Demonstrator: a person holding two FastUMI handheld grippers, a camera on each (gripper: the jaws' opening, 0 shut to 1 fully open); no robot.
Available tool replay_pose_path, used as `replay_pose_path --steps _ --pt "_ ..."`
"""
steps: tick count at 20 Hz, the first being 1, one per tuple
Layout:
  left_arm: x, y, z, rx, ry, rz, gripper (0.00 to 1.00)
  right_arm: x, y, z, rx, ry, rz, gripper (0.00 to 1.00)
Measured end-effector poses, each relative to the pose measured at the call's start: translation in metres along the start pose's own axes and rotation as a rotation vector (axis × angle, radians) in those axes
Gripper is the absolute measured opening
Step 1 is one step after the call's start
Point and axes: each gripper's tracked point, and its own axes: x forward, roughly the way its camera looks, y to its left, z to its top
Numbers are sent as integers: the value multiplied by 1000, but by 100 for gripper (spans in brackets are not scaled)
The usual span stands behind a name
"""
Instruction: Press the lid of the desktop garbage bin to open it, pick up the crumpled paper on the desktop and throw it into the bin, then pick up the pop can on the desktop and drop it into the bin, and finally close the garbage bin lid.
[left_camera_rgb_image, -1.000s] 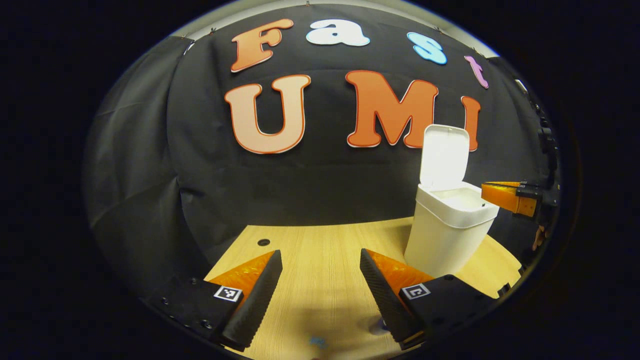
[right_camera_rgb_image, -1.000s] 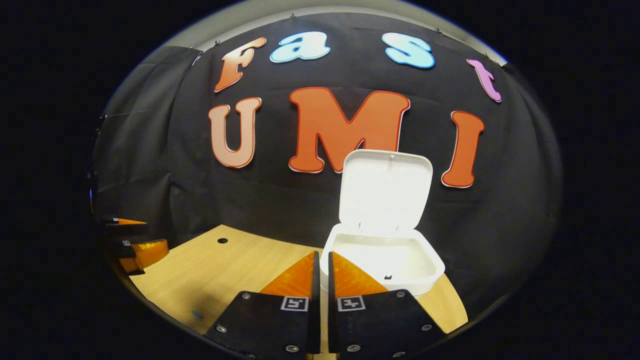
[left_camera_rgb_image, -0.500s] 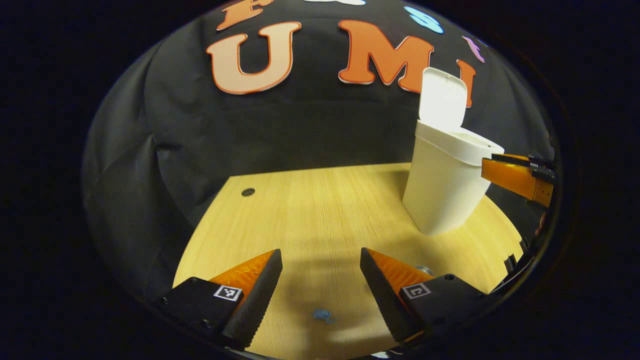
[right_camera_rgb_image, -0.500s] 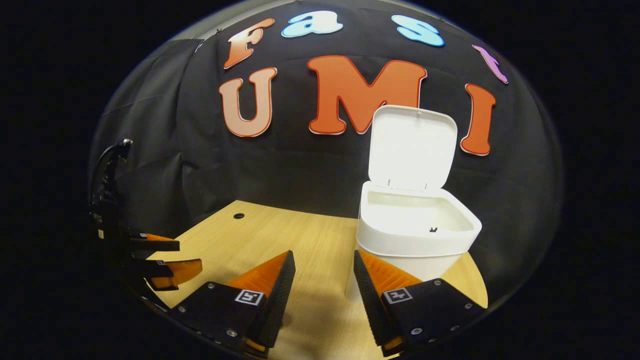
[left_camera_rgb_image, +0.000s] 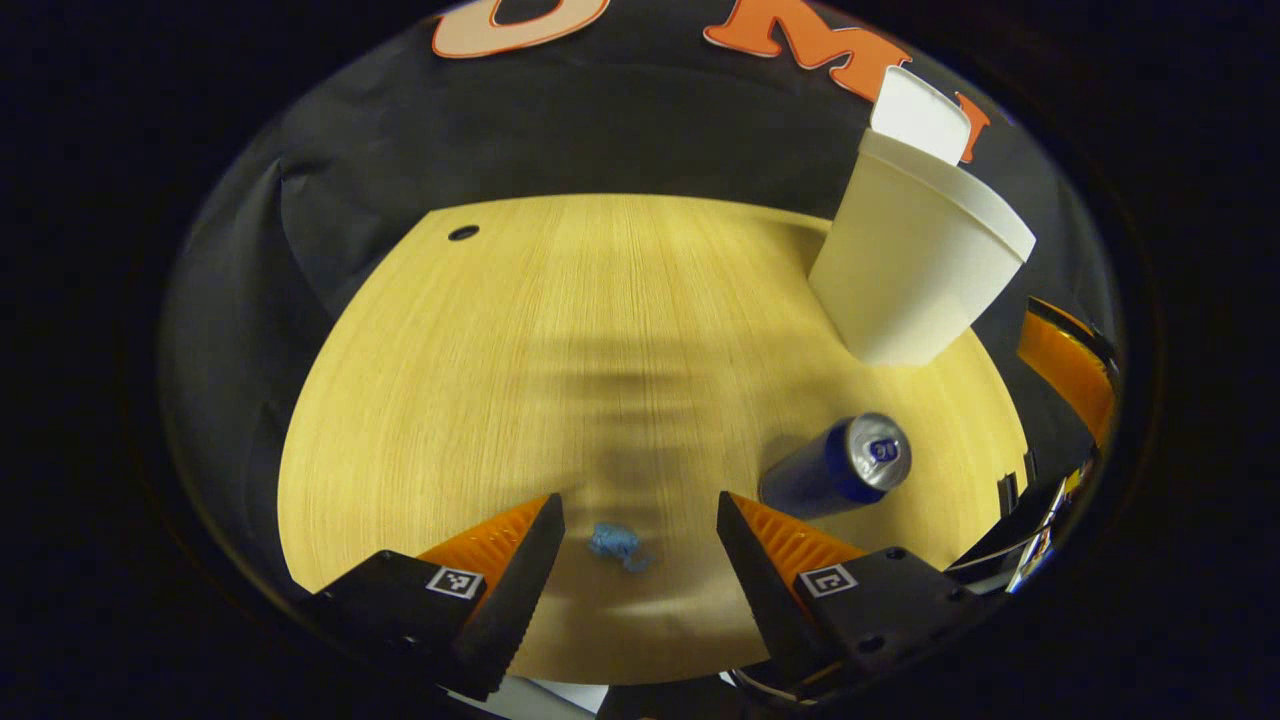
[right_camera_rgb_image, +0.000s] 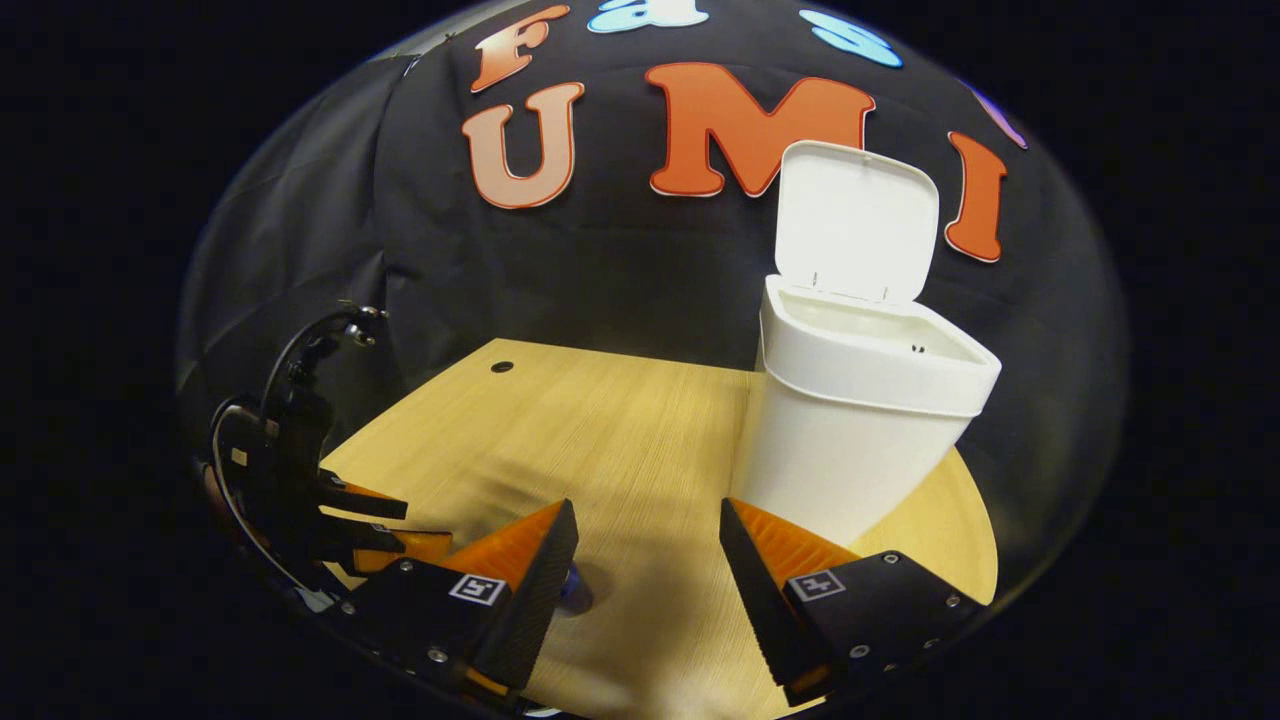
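Note:
The white bin (left_camera_rgb_image: 920, 265) stands at the table's back right with its lid (right_camera_rgb_image: 855, 220) swung up; its open body (right_camera_rgb_image: 860, 410) rises just beyond my right gripper. A small blue crumpled paper (left_camera_rgb_image: 615, 542) lies on the wood between the spread fingers of my left gripper (left_camera_rgb_image: 635, 560), which hovers above it, open and holding nothing. A blue pop can (left_camera_rgb_image: 835, 468) stands just right of that gripper's right finger. My right gripper (right_camera_rgb_image: 645, 570) is open with nothing in it. A bit of the can's top (right_camera_rgb_image: 575, 590) peeks past its left finger. The left gripper (right_camera_rgb_image: 360, 525) shows at the far left.
The light wooden table (left_camera_rgb_image: 560, 330) has a small dark cable hole (left_camera_rgb_image: 463, 233) at its back left. The other gripper (left_camera_rgb_image: 1065, 365) shows at the right edge of the left gripper view. Black cloth walls close the back and sides.
My left gripper has tipped downward, bringing the paper and the can into view. My right gripper opened from shut and drew back and down from the bin's rim.

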Motion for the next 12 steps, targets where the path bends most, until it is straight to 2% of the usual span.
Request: replay_pose_path --steps 6,12 --pt "-4 10 -9 -8 148 16 98 -3 6 -29 -8 68 18 91" --pt "-22 35 38 -9 225 72 98 -4 15 -47 13 114 40 93"
